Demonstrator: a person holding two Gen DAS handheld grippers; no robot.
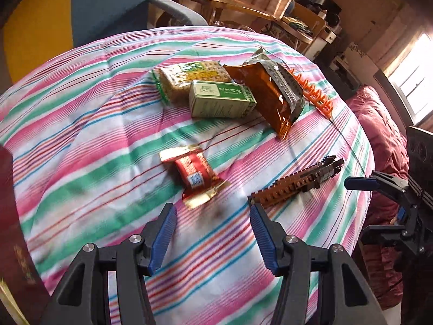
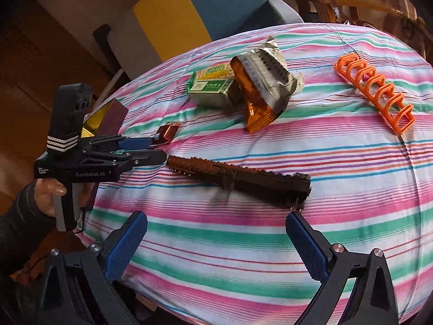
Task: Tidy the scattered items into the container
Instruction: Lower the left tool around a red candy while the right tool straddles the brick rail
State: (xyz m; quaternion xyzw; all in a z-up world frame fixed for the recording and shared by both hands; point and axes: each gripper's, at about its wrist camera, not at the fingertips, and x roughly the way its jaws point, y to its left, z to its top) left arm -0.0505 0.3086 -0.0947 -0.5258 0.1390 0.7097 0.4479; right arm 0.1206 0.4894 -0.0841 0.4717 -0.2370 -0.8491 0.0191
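left gripper [image 1: 213, 211] jaws wide, nothing between, pads off the cloth; red snack packet [image 1: 193, 174] just above the gap mid-frame, brown brick bar [image 1: 295, 182] running up-right from the right fingertip, cannot tell if touching. right gripper [image 2: 216, 219] also spread wide and empty, the bar lying across just above its tips. bare striped tablecloth [image 1: 89, 146] fills lower and left frame, table edge curves down at right. upper centre cluster: cracker pack [image 1: 186, 77], green box [image 1: 220, 98], amber pouch [image 1: 273, 94] all touching; orange rack [image 2: 374, 92] apart near right edge. dark red box [image 2: 111, 116] at the left edge, probably the container
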